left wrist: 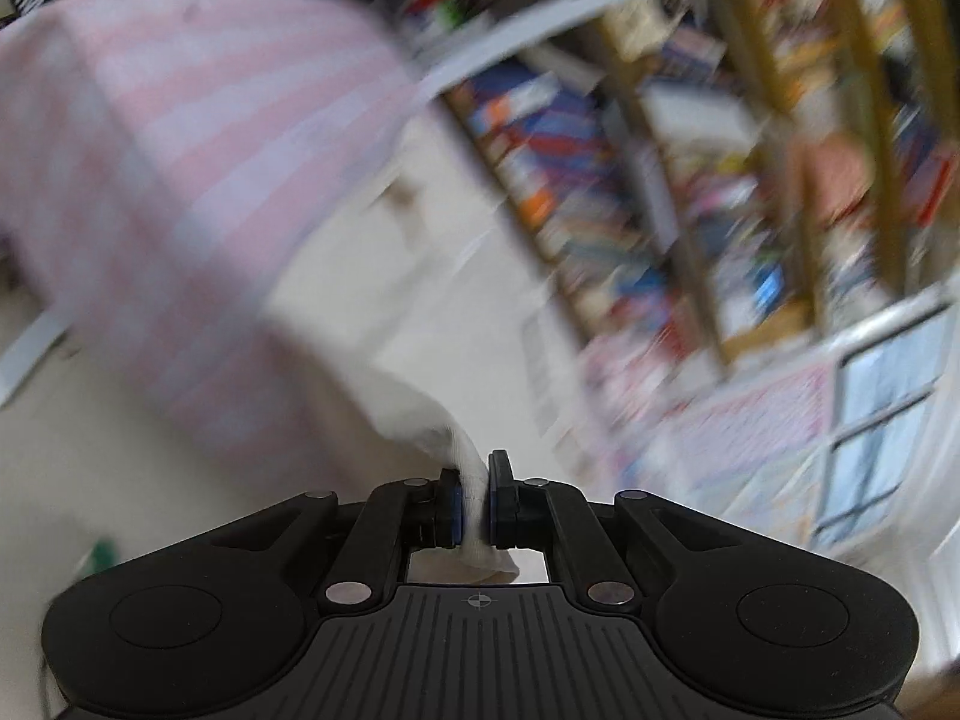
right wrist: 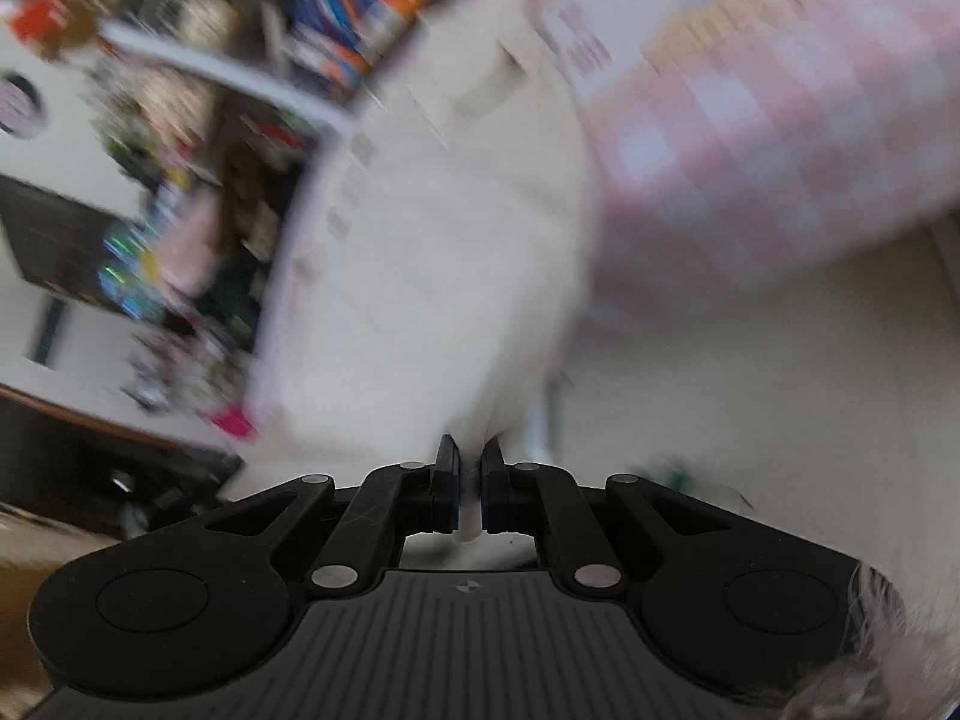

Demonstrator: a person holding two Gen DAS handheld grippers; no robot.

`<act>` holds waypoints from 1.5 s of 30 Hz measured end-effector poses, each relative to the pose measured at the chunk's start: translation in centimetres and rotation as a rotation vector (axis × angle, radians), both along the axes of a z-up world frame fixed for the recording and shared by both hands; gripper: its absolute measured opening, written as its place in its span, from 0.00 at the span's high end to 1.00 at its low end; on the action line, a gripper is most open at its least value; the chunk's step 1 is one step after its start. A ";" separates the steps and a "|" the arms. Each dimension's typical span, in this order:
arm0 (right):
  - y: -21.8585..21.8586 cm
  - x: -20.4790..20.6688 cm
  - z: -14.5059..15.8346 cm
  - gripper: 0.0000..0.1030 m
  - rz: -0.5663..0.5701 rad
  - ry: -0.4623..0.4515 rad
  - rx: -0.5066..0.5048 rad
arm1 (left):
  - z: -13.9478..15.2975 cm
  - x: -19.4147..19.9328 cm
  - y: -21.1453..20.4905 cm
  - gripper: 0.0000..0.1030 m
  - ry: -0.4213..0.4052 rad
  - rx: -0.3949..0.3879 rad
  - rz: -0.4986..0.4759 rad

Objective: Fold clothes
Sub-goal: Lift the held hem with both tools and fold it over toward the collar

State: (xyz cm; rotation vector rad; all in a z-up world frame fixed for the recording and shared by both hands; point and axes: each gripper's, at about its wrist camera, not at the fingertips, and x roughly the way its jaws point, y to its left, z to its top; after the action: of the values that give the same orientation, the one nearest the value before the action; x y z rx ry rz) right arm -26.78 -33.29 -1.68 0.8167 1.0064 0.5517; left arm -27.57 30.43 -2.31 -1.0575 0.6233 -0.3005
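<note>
A garment with pink and white stripes (left wrist: 180, 168) hangs in the air, blurred by motion. Its white hem twists down into my left gripper (left wrist: 474, 486), which is shut on the cloth, a small tuft sticking out behind the pads. In the right wrist view the same garment (right wrist: 750, 138) shows pink checks at the upper right and a white part (right wrist: 456, 276) running down to my right gripper (right wrist: 471, 474), which is shut on a thin fold of it. The cloth spreads between the two grippers, lifted off the pale surface (left wrist: 150, 432) below.
Bookshelves packed with colourful books (left wrist: 690, 168) fill the background, with a white cabinet (left wrist: 456, 192) below them. A window (left wrist: 888, 414) shows at the right of the left wrist view. A dark screen (right wrist: 54, 240) stands at the left in the right wrist view. A fluffy white thing (right wrist: 888, 648) sits at the lower right.
</note>
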 end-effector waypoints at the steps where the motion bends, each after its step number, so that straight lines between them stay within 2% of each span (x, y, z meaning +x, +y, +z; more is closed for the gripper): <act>1: -0.3 0.6 0.8 0.94 -0.037 -0.044 0.050 | 0.4 0.8 0.1 0.94 -0.037 -0.038 0.038; 5: -1.1 3.3 2.6 0.94 -0.207 -0.183 0.229 | 0.7 3.9 1.2 0.94 -0.123 -0.190 0.162; 8: -0.8 5.7 2.8 0.94 -0.317 -0.224 0.356 | 1.1 7.0 1.5 0.94 -0.160 -0.247 0.199; 11: 0.0 8.6 3.2 0.94 -0.371 -0.267 0.397 | 1.3 10.6 1.1 0.94 -0.178 -0.281 0.221; 14: 0.7 11.8 3.5 0.94 -0.428 -0.276 0.436 | 1.2 14.7 1.1 0.94 -0.157 -0.321 0.261; 17: 1.3 15.6 3.7 0.94 -0.459 -0.273 0.438 | 0.9 19.4 0.9 0.94 -0.137 -0.322 0.255; 21: 2.4 20.9 3.8 0.94 -0.503 -0.265 0.416 | 1.1 24.9 1.3 0.94 -0.125 -0.294 0.236; 24: 2.6 24.9 3.6 0.94 -0.542 -0.260 0.392 | 0.8 28.9 1.6 0.94 -0.076 -0.236 0.265; 27: 2.5 28.5 2.7 0.94 -0.618 -0.242 0.358 | -0.1 32.6 1.7 0.94 0.011 -0.170 0.311; 31: 2.9 32.8 0.2 0.95 -0.721 -0.159 0.274 | -2.8 36.9 1.4 0.94 0.126 -0.152 0.303; 34: 3.5 35.5 -2.3 0.95 -0.748 -0.077 0.230 | -4.4 39.0 1.2 0.94 0.191 -0.115 0.296; 40: 3.4 38.8 -5.0 0.95 -0.775 -0.007 0.214 | -6.9 41.3 1.5 0.94 0.295 -0.082 0.313; 43: 3.6 40.1 -6.6 0.94 -0.783 0.074 0.178 | -7.0 42.1 0.8 0.90 0.310 0.015 0.273; 45: 3.8 40.4 -7.6 0.88 -0.783 0.118 0.148 | -6.0 42.4 0.2 0.80 0.275 0.115 0.220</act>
State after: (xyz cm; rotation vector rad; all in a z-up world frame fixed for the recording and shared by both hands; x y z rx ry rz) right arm 13.59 -29.52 -9.23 1.2946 0.6748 -0.0991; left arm 14.87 30.66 -8.27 -1.0537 0.7528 0.0740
